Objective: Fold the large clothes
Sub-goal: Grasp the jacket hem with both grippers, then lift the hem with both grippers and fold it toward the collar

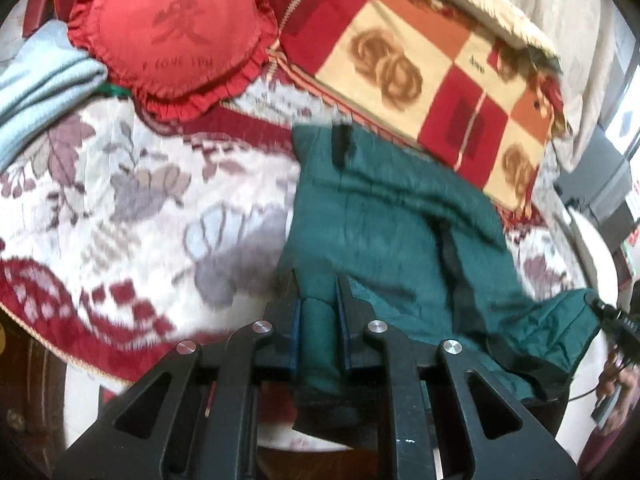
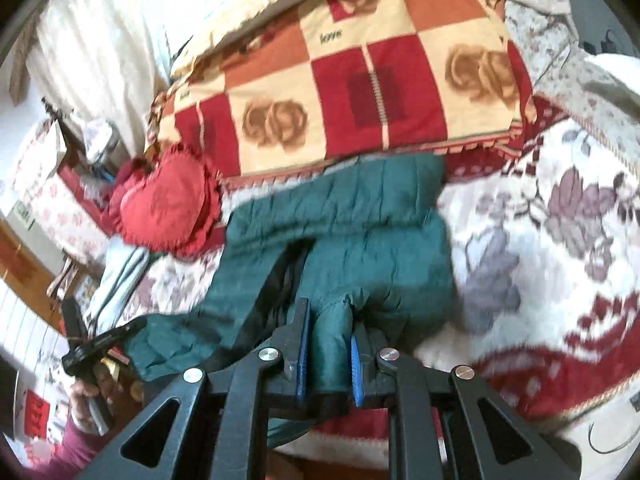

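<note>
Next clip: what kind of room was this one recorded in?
Most likely a bedroom at home. The green quilted garment lies on a bed with a floral bedspread, a folded checked quilt and a red heart-shaped cushion at its far end.

Open floral bedspread (image 1: pixel 120 208) left of the green garment (image 1: pixel 400 216), checked pillow (image 1: pixel 420 68) and heart cushion (image 1: pixel 172 40) blocking beyond

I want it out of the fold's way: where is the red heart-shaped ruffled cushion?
Red heart-shaped ruffled cushion: upper left in the left wrist view, on the floral bedspread, between pale blue cloth and checked quilt.
</note>
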Available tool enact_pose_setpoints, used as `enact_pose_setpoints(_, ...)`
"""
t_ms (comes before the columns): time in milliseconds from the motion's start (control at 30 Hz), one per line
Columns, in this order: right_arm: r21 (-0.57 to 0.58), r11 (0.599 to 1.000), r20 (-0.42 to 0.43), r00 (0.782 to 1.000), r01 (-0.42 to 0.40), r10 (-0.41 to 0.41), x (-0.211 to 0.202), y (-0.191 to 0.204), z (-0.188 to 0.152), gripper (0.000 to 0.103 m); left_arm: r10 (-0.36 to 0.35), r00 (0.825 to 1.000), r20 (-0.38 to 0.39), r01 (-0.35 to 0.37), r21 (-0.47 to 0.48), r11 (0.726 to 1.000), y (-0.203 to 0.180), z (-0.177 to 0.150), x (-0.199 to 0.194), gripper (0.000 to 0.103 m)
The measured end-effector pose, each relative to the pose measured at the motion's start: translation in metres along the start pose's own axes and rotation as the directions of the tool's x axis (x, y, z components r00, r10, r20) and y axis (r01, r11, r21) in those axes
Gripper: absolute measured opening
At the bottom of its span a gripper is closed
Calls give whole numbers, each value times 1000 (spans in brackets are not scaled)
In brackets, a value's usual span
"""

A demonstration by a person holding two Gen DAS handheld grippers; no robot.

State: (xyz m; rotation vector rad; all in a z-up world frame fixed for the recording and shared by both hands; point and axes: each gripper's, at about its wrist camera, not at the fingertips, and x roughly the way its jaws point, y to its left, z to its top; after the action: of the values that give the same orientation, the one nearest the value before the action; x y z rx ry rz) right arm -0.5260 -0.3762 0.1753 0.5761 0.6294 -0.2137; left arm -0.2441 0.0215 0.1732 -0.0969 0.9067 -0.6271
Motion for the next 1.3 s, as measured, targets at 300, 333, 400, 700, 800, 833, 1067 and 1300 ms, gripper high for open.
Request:
enact_pose_setpoints(300, 46, 997, 60, 996, 61, -63, 32, -20, 60, 15, 8, 999, 50, -4, -82, 997, -14, 67, 22, 14)
enact_pose_setpoints(333, 50, 997, 61, 996, 63, -66, 35, -22, 65, 15, 17, 998, 55, -12, -81, 997, -17, 74, 26, 14)
enact_pose_setpoints(400, 52, 995, 65, 994, 81, -84, 46, -24, 78, 15, 31, 998, 58, -26, -80, 996, -21, 86, 37, 14)
enact_pose_setpoints(700, 82, 983, 30, 985, 166, -169, 105, -47, 132, 15, 103, 994, 42, -99, -93, 991, -39, 146, 102, 14)
enact_pose_setpoints(800, 86, 975, 7, 979, 205, -206, 127, -55, 144, 15, 138, 990, 25, -135, -102, 986, -39, 156, 128, 14)
enact_pose_setpoints(833, 91, 972, -3, 976, 217, -217, 136, -59, 147, 15, 147, 989, 19, -144, -104, 984, -38, 159, 135, 14)
enact_pose_setpoints(1067, 130, 964, -23, 972, 233, -232, 173, -78, 168, 15, 186, 983, -7, -185, -140, 973, -28, 179, 174, 14)
enact_pose_setpoints(1300, 122, 954, -48, 961, 276, -272, 208, -85, 179, 15, 233, 973, -1, -230, -159, 960, -10, 202, 191, 14)
